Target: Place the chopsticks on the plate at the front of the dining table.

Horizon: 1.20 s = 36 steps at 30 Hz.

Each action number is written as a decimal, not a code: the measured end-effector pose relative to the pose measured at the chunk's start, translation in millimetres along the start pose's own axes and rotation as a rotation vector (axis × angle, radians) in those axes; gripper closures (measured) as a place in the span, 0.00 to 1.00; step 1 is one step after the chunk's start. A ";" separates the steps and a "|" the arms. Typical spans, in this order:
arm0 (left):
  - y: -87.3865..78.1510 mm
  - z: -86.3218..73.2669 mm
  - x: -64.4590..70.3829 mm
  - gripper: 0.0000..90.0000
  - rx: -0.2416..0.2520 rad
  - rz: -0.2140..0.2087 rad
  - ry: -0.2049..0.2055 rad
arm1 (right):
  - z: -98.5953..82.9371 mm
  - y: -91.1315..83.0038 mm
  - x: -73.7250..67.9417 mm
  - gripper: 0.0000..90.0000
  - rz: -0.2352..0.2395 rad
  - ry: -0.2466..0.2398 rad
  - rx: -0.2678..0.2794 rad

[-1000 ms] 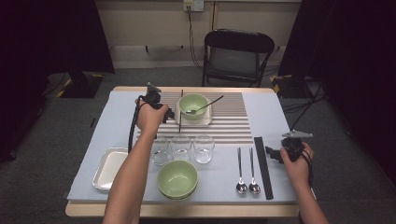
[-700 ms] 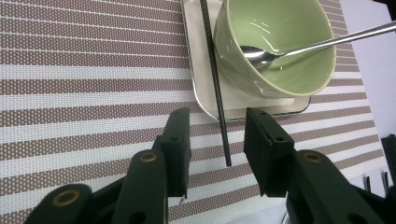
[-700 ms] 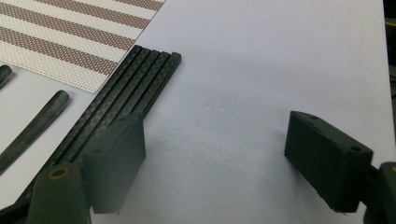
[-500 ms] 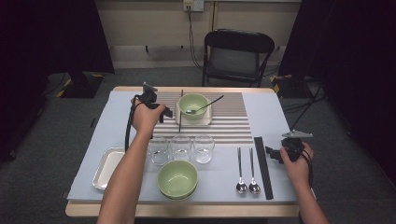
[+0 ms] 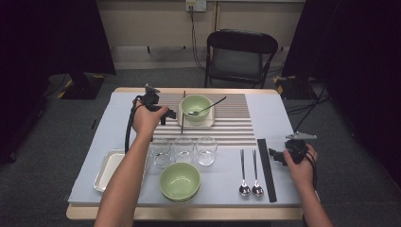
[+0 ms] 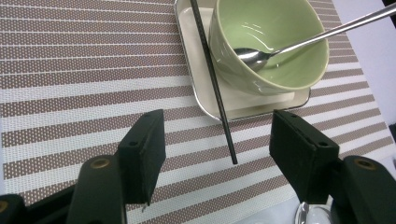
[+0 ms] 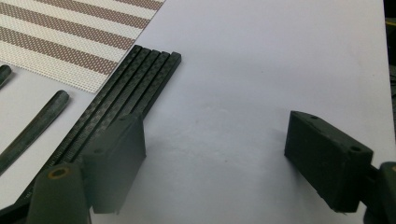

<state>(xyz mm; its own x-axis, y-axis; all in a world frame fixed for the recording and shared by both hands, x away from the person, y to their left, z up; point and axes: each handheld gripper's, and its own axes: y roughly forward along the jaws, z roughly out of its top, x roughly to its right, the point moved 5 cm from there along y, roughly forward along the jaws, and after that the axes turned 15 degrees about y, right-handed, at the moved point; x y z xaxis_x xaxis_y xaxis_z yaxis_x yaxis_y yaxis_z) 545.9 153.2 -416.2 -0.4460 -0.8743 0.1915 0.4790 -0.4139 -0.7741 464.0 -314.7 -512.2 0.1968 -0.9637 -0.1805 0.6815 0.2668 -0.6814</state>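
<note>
Left hand-held gripper (image 6: 217, 154) hovering released over the striped placemat (image 6: 70, 70), jaws spread wide and empty. Single black chopstick (image 6: 212, 79) lying dead ahead between them, near tip on the mat, long axis running away, far end propped on the small tray (image 6: 205, 100) beside the green bowl (image 6: 280, 51). Right hand-held gripper (image 5: 279, 155) idling open far right, well apart.

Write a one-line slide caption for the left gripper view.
Open left gripper poised over a black chopstick leaning on the tray beside a green bowl holding a spoon.
</note>
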 end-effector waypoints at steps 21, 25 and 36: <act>-10.1 -6.4 8.0 0.36 -0.002 -0.060 0.061 | 0.1 -0.3 0.0 0.22 -0.001 0.000 -0.001; -12.5 -8.4 11.2 0.36 -0.004 -0.060 0.080 | 0.2 -0.4 0.1 0.22 0.001 0.001 -0.002; -18.4 -12.1 10.1 0.36 0.002 -0.055 0.087 | 0.1 -1.5 -0.9 0.22 -0.011 -0.004 -0.001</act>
<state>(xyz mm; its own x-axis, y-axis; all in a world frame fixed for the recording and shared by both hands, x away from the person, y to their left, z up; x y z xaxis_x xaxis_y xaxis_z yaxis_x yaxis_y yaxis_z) 523.5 155.1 -407.3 -0.5357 -0.8248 0.1808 0.4532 -0.4615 -0.7627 462.8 -314.2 -510.9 0.1916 -0.9666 -0.1700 0.6831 0.2557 -0.6841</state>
